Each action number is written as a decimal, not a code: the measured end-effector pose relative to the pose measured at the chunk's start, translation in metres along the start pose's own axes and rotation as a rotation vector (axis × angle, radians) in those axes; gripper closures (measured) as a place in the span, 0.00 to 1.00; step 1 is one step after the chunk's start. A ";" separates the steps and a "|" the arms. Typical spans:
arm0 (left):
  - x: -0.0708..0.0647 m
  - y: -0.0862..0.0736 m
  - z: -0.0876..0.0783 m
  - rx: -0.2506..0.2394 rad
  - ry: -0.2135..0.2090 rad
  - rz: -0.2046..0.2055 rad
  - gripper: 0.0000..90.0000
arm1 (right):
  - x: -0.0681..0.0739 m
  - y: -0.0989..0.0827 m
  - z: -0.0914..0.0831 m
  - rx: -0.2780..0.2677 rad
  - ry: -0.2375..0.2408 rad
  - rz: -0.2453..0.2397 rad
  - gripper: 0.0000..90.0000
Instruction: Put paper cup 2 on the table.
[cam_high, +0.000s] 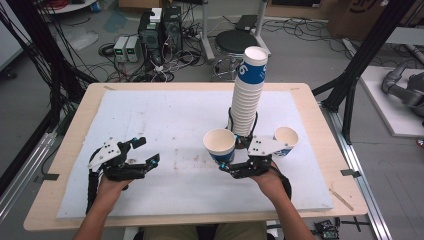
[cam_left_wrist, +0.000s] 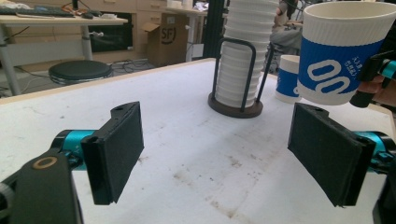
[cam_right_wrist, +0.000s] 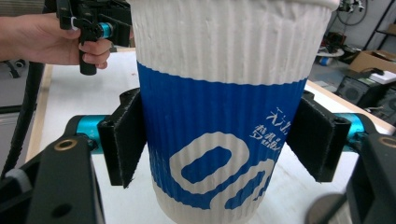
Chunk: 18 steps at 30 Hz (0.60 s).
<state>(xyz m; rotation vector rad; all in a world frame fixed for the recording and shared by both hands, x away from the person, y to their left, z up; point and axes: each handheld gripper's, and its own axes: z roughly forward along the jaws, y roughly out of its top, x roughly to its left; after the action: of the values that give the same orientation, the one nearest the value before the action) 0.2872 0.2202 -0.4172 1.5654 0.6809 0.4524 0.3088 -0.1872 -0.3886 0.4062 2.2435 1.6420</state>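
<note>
The cup (cam_high: 220, 144) is clamped upright in the right tongs (cam_high: 226, 165), above the bench (cam_high: 150, 130), at 7 o'clock from the stack (cam_high: 247, 95). Left tongs (cam_high: 146, 150) gape empty. Likely mid-carry; next, lower and release.

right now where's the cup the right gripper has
In the high view the held cup sits in the right gripper, lifted over the table's centre-right, just front-left of the cup stack.

Held paper cup (cam_right_wrist: 224, 130): white looped "00"-style logo on its blue band, plus small white vertical characters beside it, too blurred to read. Top cup of the cup stack (cam_high: 252, 67): large white "6"-like mark on blue. Cardboard box (cam_left_wrist: 167, 39) in background: "SF".
</note>
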 end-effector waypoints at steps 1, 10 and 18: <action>0.001 0.000 -0.001 0.000 0.006 0.001 0.20 | 0.000 0.001 0.003 -0.001 0.005 0.001 0.30; 0.004 -0.001 -0.006 0.007 0.030 0.006 0.20 | 0.000 0.005 0.035 -0.019 0.002 0.022 0.30; 0.005 -0.002 -0.007 0.004 0.037 0.001 0.20 | -0.003 0.006 0.062 -0.034 -0.036 0.051 0.30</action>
<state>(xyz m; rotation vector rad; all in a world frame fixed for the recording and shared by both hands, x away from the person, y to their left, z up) 0.2861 0.2293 -0.4191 1.5650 0.7098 0.4818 0.3380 -0.1333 -0.3999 0.4843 2.1935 1.6816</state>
